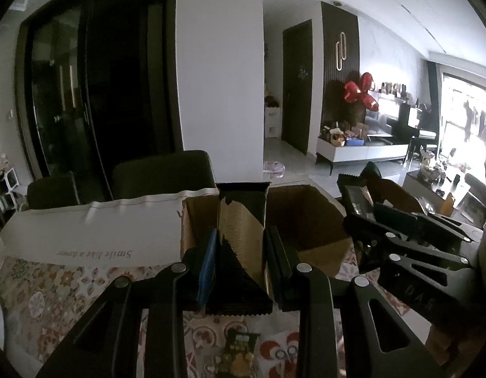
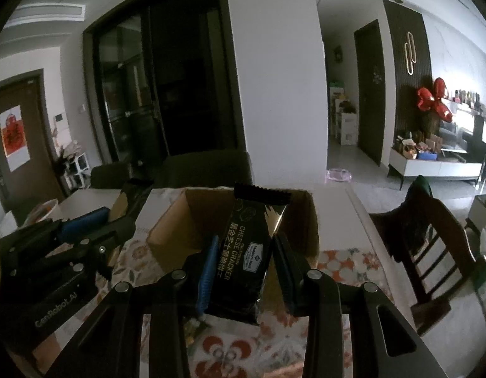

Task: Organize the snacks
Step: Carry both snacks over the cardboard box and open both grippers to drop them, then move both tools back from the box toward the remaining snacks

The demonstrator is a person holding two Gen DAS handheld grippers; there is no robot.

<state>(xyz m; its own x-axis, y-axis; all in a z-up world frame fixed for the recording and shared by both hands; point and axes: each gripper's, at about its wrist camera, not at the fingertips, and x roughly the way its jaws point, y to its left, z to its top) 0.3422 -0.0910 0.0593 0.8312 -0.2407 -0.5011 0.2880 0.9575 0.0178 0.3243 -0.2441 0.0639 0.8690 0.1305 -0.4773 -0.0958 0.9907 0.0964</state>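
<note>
Above the patterned tablecloth, left gripper and right gripper each clamp a cracker packet, carrying; next, release over the cardboard box.

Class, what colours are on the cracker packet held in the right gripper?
Black with gold, on the cheese cracker packet; clearest in the right wrist view.

Busy room behind it all: red balloons against the dark slatted wall, a white low cabinet piled with clutter, a wooden chair and that floral tablecloth.
</note>
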